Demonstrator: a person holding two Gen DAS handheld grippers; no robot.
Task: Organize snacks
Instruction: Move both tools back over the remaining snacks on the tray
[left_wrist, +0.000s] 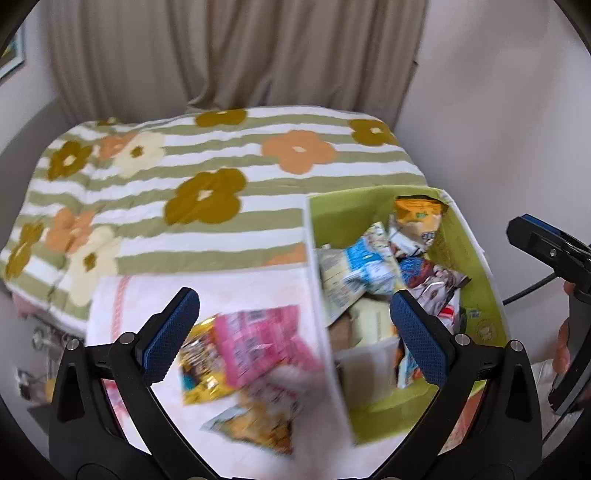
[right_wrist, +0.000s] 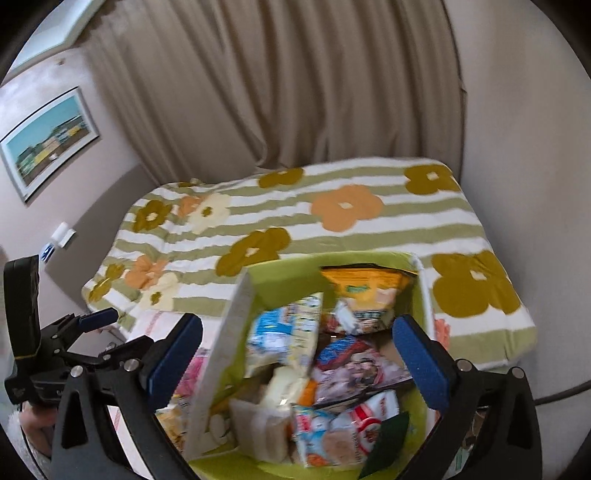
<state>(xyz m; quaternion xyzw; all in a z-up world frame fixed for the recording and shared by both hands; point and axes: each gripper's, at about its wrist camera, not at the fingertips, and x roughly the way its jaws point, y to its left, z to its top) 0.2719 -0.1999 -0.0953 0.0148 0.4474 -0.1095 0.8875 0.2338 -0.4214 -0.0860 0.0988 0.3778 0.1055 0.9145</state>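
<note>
Both grippers' fingers spread, empty: left gripper (left_wrist: 293, 332), right gripper (right_wrist: 295, 354). Next: take pink packet (left_wrist: 258, 343) by edge, drop into green box (left_wrist: 469, 240).

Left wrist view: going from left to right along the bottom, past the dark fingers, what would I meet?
Left finger → pink snack packet on the white towel → white outer wall of the green box → right finger → the other gripper.

A bed (left_wrist: 229, 221) with a green-and-white striped, flower-patterned cover carries everything. A white towel (left_wrist: 229, 291) lies on its near part. A green box (left_wrist: 476, 258) full of snack packets sits by the bed's right edge. A pink packet (left_wrist: 258, 339) and yellow packets (left_wrist: 258, 424) lie on the towel, just beside the box.
</note>
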